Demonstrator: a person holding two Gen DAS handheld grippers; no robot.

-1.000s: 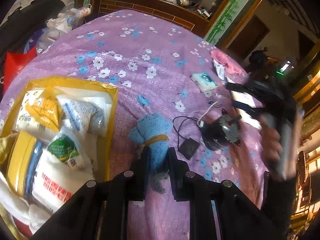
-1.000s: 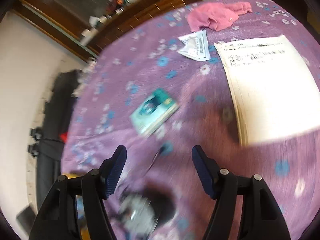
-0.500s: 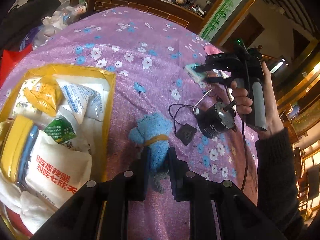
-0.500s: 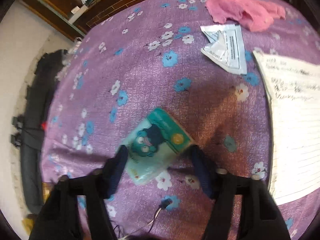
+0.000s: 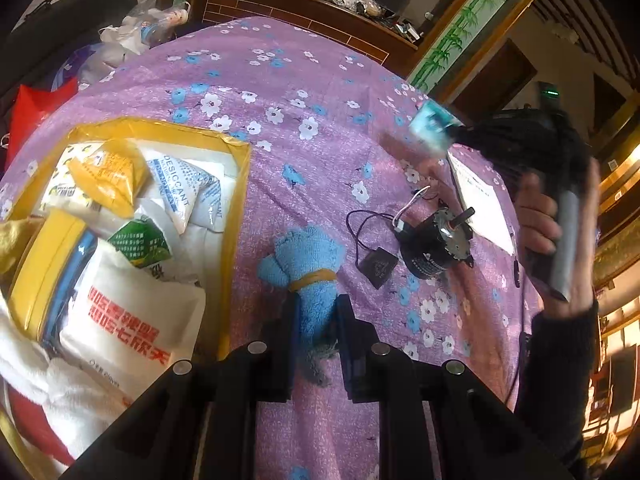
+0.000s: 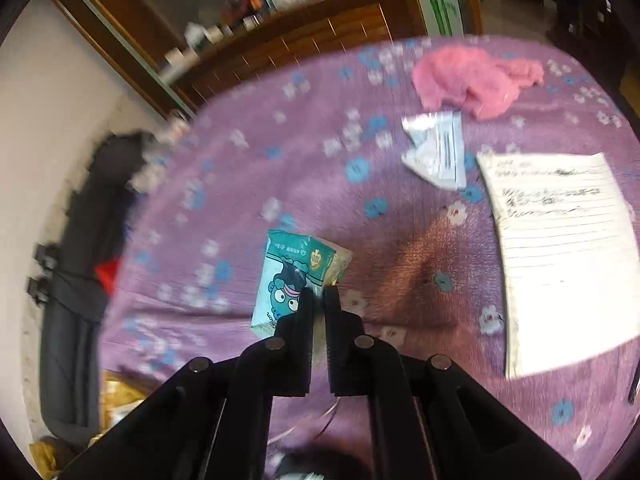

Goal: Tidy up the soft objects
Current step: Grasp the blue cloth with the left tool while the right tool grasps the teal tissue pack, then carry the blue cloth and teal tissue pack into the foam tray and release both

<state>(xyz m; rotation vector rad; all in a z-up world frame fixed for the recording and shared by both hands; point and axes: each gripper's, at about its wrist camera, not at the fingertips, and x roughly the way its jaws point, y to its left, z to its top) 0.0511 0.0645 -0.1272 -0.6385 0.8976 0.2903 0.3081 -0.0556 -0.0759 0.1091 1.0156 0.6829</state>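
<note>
While pinching the blue towel roll [image 5: 312, 276], left gripper [image 5: 316, 320] idle; right gripper [image 6: 319, 300], jaws just closed on tissue pack [image 6: 298, 272], lifting toward twelve o'clock, box-bound probably.

The left gripper [image 5: 314, 312] has its black jaws clamped on the tail end of a rolled blue terry towel [image 5: 308, 268] bound with a tan rubber band, lying on the purple floral bedspread [image 5: 280, 92]. To its left sits a yellow-rimmed open box [image 5: 236, 216] stuffed with white sachets and pouches. To the right of the towel lies a small black electric motor [image 5: 430, 246] with thin wires. Further right, a person's hand [image 5: 548, 220] holds the blurred right gripper [image 5: 452, 130], whose jaws have just been closing on a small teal tissue packet [image 5: 430, 126] raised above the bedspread.
</note>
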